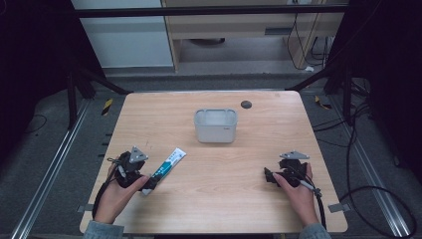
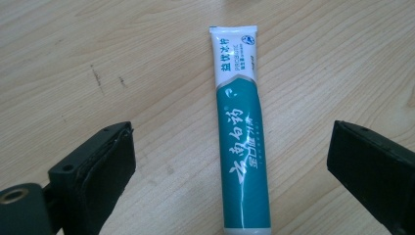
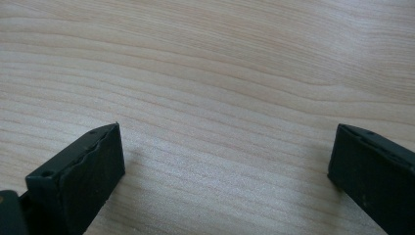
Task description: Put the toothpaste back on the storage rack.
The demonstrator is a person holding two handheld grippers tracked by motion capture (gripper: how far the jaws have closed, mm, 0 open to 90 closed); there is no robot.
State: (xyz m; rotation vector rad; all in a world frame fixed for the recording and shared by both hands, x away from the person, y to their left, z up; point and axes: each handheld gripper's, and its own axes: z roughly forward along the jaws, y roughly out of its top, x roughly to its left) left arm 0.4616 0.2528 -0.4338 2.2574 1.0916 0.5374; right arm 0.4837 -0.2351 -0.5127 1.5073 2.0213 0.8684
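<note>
Your left gripper was spread wide around the toothpaste tube — jaws well apart on either side, not touching it yet. In the high view the tube lay flat on the surface at about 8 o'clock from the grey bin, with its crimped end pointing toward 1 o'clock.

My guess is the step was a pick-up, likely headed for that bin. To do it well, you'd want to keep the tube centred between the jaws and close across its width on the teal body, where it looked rounder, not on the flat white crimp. The skin looked glossy and soft, so it'd probably squash and slide a bit — an easy squeeze, I'd say.

Your right gripper also had its jaws parted, holding nothing, hovering over bare pale woodgrain at roughly 4 o'clock from the bin. The bin itself looked like matte plastic, rounded corners, open top.
</note>
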